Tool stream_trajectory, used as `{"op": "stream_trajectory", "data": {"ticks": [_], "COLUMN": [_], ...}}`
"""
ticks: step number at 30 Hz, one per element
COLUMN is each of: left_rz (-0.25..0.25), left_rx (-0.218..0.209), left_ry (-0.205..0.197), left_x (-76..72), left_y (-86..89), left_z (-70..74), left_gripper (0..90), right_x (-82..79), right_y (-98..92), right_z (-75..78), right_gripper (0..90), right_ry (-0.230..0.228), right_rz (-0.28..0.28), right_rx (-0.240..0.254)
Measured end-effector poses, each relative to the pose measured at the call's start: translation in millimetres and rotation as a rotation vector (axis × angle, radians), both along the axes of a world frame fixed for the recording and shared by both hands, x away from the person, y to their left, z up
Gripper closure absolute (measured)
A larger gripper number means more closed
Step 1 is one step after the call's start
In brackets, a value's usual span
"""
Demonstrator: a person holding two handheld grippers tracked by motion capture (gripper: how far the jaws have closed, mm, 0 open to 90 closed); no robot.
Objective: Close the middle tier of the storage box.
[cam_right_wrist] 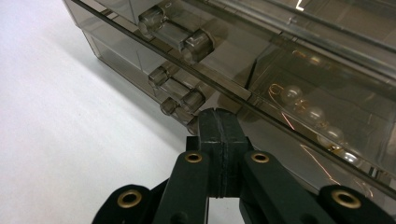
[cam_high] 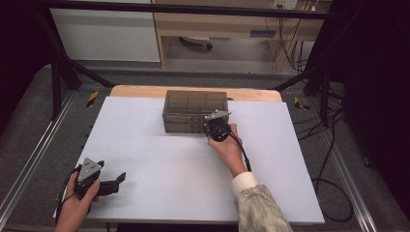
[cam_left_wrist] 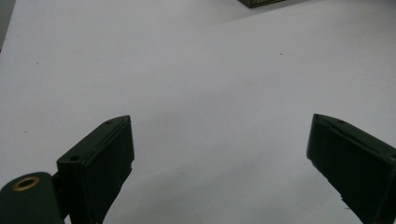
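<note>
A: Smoked clear plastic drawer organiser [cam_high: 195, 111] at twelve o'clock on the white tabletop [cam_high: 159, 164], near the far edge. Right tool [cam_high: 216, 129] at its front face, toward the five o'clock corner.

B: State of that tool?

A: Jaws pressed together, pads meeting, tips right at a drawer handle [cam_right_wrist: 194, 125] low on the front. Handle mostly hidden behind the tips, so pinched or merely touched: cannot tell. Two more bar handles [cam_right_wrist: 178, 33] stacked above it, free.

B: And the other one?

A: Left tool [cam_high: 114, 182] at seven o'clock, well apart from the box, jaws spread wide over bare tabletop, holding nothing.

B: Handling?

A: Rigid, thin-walled acrylic; probably light, slick and prone to skating on the smooth surface if tugged. Brittle at the edges, likely. Beaded jewellery [cam_right_wrist: 314, 115], pearls on a fine chain, inside a drawer on the right gripper view; loose, apt to rattle or shift.

B: Where to take hold?

A: By the small bar handle, across its narrow middle, pulled straight out. Worth steadying the casing at its side or top with the idle tool, since a light box may slide along with the drawer.
</note>
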State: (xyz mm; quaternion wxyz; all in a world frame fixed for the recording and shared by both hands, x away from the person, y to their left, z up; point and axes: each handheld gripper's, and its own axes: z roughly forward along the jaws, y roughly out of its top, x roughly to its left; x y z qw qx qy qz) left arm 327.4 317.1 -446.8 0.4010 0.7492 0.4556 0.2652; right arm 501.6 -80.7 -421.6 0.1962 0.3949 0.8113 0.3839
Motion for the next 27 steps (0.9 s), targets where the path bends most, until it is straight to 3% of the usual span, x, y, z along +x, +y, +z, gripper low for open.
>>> {"op": "stream_trajectory", "data": {"ticks": [21,27], "left_rz": [-0.008,-0.008], "left_rx": [0.007,0.007], "left_ry": [0.004,0.006], "left_x": [0.1,0.1], "left_y": [-0.5,-0.6], "left_z": [-0.3,-0.6], "left_gripper": [7.2,7.2], "right_x": [2.6,4.2], "right_y": [2.0,2.5], "right_z": [0.2,-0.7], "right_gripper": [90.0,90.0], "right_ry": [0.007,0.003], "right_rz": [0.001,-0.003], "right_rx": [0.013,-0.009]}}
